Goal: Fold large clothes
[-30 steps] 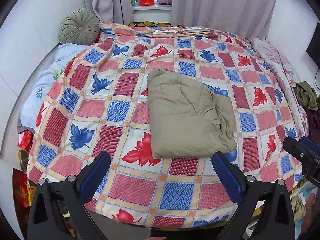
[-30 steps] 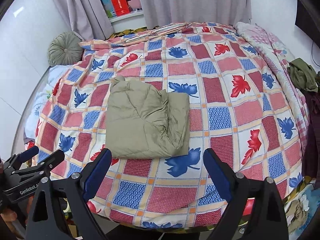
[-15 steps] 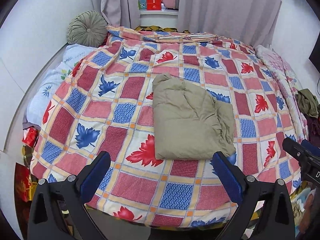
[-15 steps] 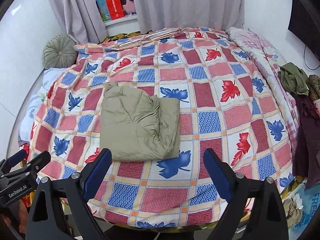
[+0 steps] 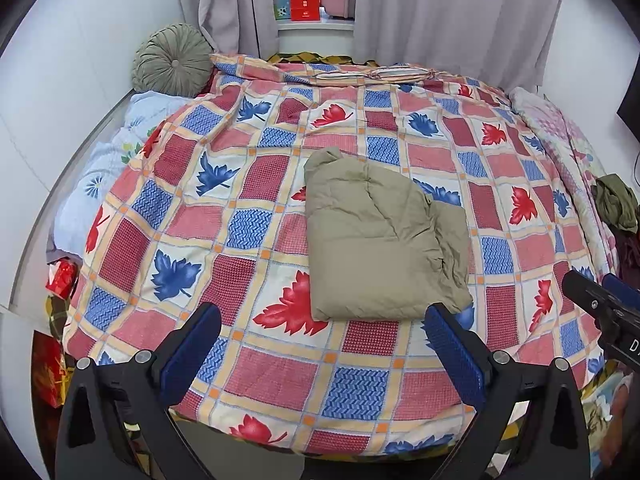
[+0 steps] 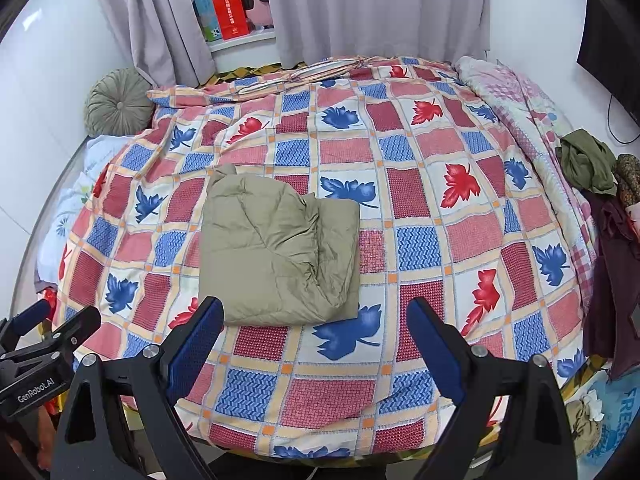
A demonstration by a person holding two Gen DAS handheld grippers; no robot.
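Grippers, left point(image 5: 320, 344) and right point(image 6: 314, 342), are hanging wide open over one puffy, quilted olive garment point(image 5: 380, 240) lying folded near the bed's point(image 5: 280, 372) front edge

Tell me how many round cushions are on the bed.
1: the round green cushion sits at the bed's far left corner against the wall, beside the curtain. Others could be hidden under the quilt.

A folded olive jacket point(image 6: 276, 248) lies on the bed point(image 6: 420, 240), on a leaf-patterned checked quilt. The right gripper point(image 6: 316, 344) hangs above the bed's near edge, jaws wide apart and empty. The left gripper point(image 6: 44, 344) shows at lower left. A round cushion point(image 6: 118, 102) sits against the wall.
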